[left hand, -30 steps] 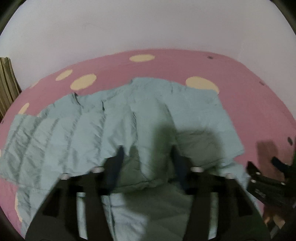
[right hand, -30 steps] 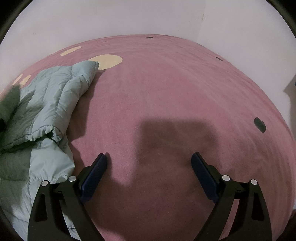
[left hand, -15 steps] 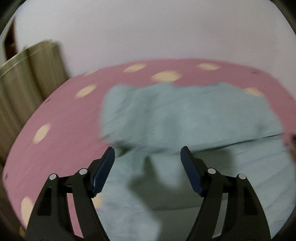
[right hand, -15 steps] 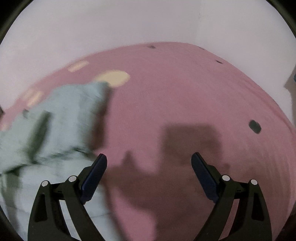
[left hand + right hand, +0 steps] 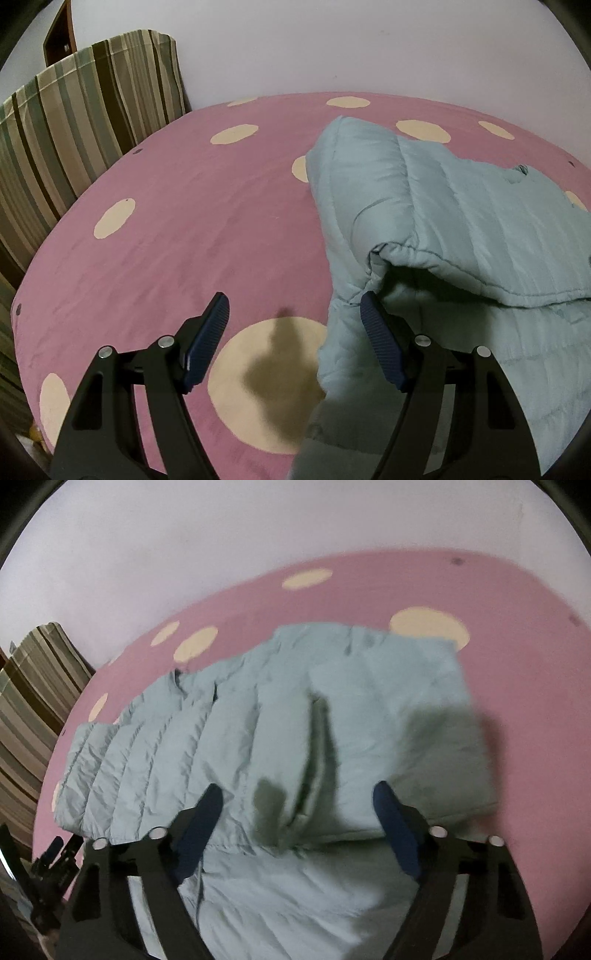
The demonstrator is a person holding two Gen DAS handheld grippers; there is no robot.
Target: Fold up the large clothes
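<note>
1. A pale blue quilted jacket (image 5: 280,716) is seen spread on a pink bedspread (image 5: 207,221) with cream dots; in the right wrist view its long axis is laid across the picture, from the lower left up toward the far right.
2. A folded-over part with a stitched hem (image 5: 461,236) is seen in the left wrist view, lying on top of the lower layer and pointing toward the far edge of the bed.
3. The left gripper (image 5: 293,336) is held with jaws apart and nothing between them; bare bedspread and a cream dot are seen in the gap, and the jacket lies just to its right, its edge behind the right finger.
4. The right gripper (image 5: 295,823) is held over the jacket, which lies ahead of and beneath it; its jaws are closing, and no pinched fabric can be made out through the blur.
5. A striped curtain (image 5: 85,107) is seen far left of the left gripper.
</note>
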